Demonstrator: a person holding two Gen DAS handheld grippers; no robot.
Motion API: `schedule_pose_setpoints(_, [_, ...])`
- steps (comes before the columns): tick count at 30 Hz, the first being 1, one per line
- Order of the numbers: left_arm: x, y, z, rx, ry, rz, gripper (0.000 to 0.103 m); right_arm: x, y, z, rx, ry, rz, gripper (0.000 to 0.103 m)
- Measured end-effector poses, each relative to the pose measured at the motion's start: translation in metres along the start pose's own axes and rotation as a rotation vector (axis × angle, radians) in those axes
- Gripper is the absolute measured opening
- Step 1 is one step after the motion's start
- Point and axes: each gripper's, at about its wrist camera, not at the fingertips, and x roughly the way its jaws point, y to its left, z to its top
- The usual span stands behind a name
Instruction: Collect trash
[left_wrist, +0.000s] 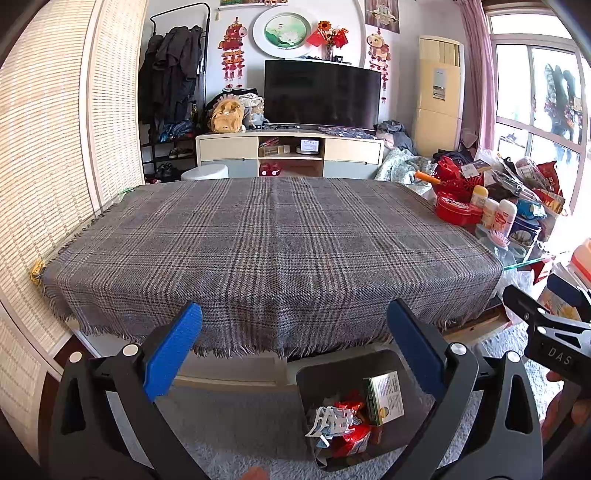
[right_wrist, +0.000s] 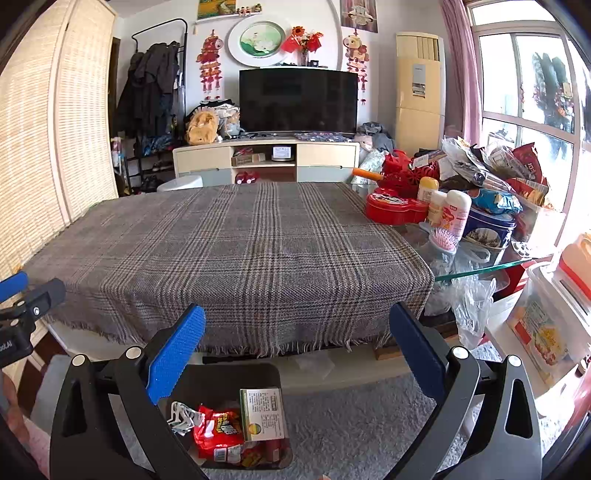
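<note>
A dark trash bin (left_wrist: 317, 373) stands on the grey carpet in front of the table; it also shows in the right wrist view (right_wrist: 236, 373). In it lie a red snack wrapper (left_wrist: 354, 435) (right_wrist: 218, 432), a green and white box (left_wrist: 384, 397) (right_wrist: 264, 413) and a white crumpled wrapper (left_wrist: 328, 421) (right_wrist: 183, 417). My left gripper (left_wrist: 295, 347) is open and empty above the bin. My right gripper (right_wrist: 297, 350) is open and empty, to the right of the bin. The table under the grey plaid cloth (left_wrist: 273, 240) (right_wrist: 240, 243) is bare.
A glass side table (right_wrist: 480, 269) at the right is piled with a red tin (right_wrist: 395, 206), bottles (right_wrist: 456, 218), a pink hairbrush (right_wrist: 443, 238) and snack bags. White boxes (right_wrist: 543, 325) stand on the floor at right. A TV (left_wrist: 321, 92) and cabinet stand behind.
</note>
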Motion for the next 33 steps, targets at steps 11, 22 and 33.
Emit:
schedule_pose_setpoints(11, [-0.009,0.001,0.000,-0.007,-0.028,0.021,0.095,-0.004,-0.004,-0.001,0.016,-0.010,-0.005,0.100])
schedule_pose_setpoints(22, [-0.021,0.000,0.002,0.005,-0.089,0.025,0.095,-0.014,-0.005,0.002,0.023,-0.058,-0.007,0.100])
schedule_pose_setpoints(33, [-0.022,-0.003,0.002,0.010,-0.094,0.032,0.095,-0.014,-0.004,0.002,0.020,-0.060,-0.005,0.100])
